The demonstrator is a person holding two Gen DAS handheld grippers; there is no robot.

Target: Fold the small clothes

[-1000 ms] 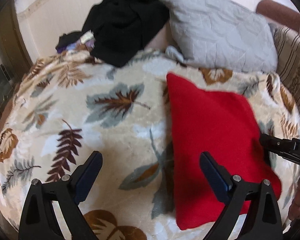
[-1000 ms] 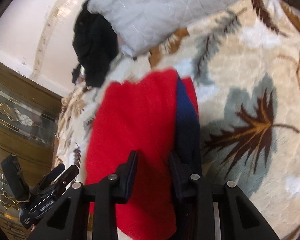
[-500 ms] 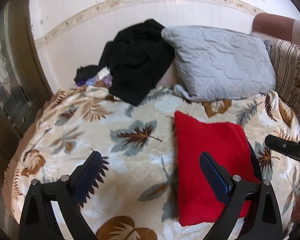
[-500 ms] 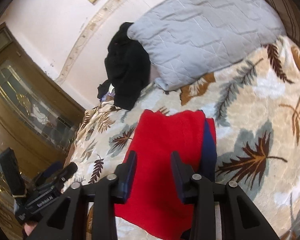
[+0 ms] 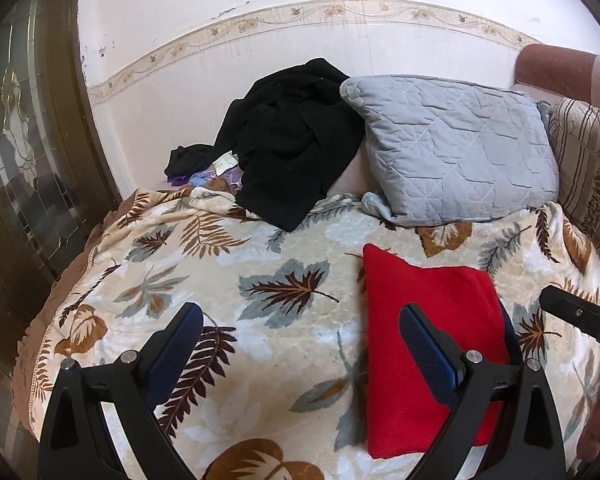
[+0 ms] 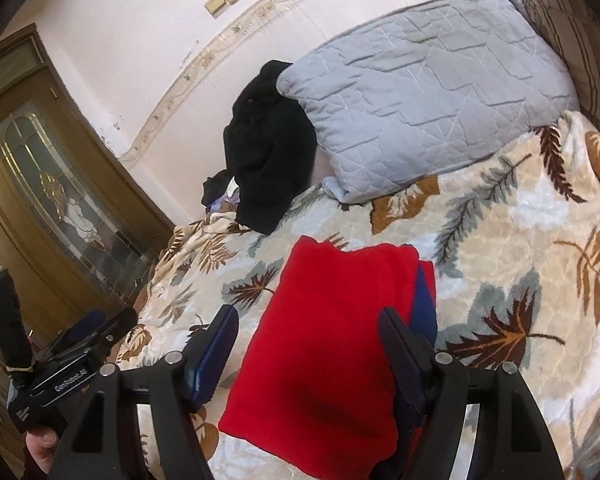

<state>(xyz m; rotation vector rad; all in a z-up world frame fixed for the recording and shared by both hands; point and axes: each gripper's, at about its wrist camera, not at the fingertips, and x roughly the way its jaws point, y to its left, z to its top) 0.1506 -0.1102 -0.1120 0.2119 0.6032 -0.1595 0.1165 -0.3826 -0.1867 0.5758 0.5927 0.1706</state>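
A folded red garment with a dark blue layer along its right edge lies flat on the leaf-patterned blanket. My left gripper hovers open over the blanket left of it, and its right finger overlaps the garment's left part in the left wrist view. My right gripper hangs open above the garment with nothing between its fingers. Each gripper appears in the other's view: the right one at the far right, the left one at the lower left.
A heap of black clothes and a grey quilted pillow lie at the back against the wall. A wooden door with patterned glass stands left of the bed. A striped cushion borders the right side.
Both grippers have risen and tilted up, so the red garment looks smaller and farther. The right jaws have spread from narrow to wide. The garment lies still.
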